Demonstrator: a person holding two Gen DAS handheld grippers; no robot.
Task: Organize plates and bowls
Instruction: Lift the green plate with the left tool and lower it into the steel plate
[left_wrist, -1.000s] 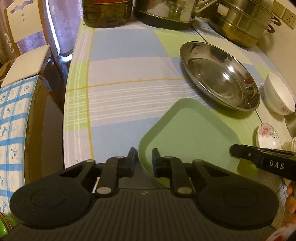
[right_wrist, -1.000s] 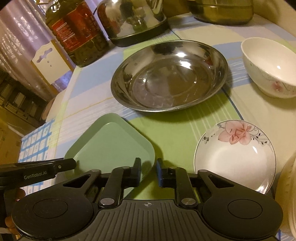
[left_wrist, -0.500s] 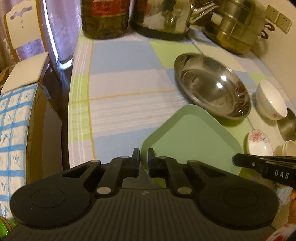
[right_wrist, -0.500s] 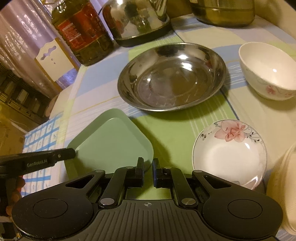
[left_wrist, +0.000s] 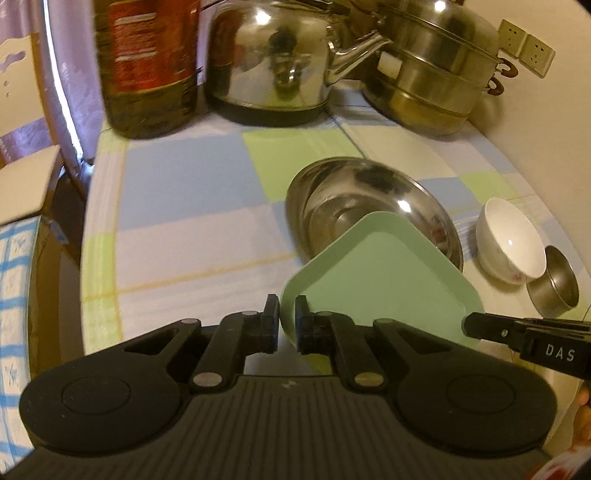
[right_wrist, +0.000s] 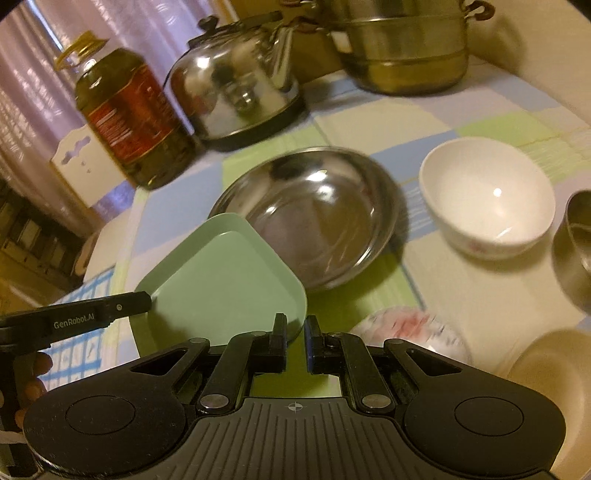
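Tongs in both hands grip one green plate from opposite sides above a table covered in a blue, green and white checked cloth. Left tongs are closed on the plate's near left corner, with the rim pinched between the two fingers. Right tongs are closed on the plate's near right corner in the right wrist view, and their tip appears at the plate's right edge in the left wrist view. The plate is square with rounded corners, and it is tilted, its far corner raised over the near rim of a wide steel basin that sits on the table. To the right of the basin stands a white bowl with a small flower print, upright. Just beside it, further right, is a small steel bowl. Close under the right tongs lies a small white saucer with a pink flower, blurred. At the back of the table stand a large oil bottle with a red label, a shiny kettle on a dark base, and a stacked steel steamer pot.
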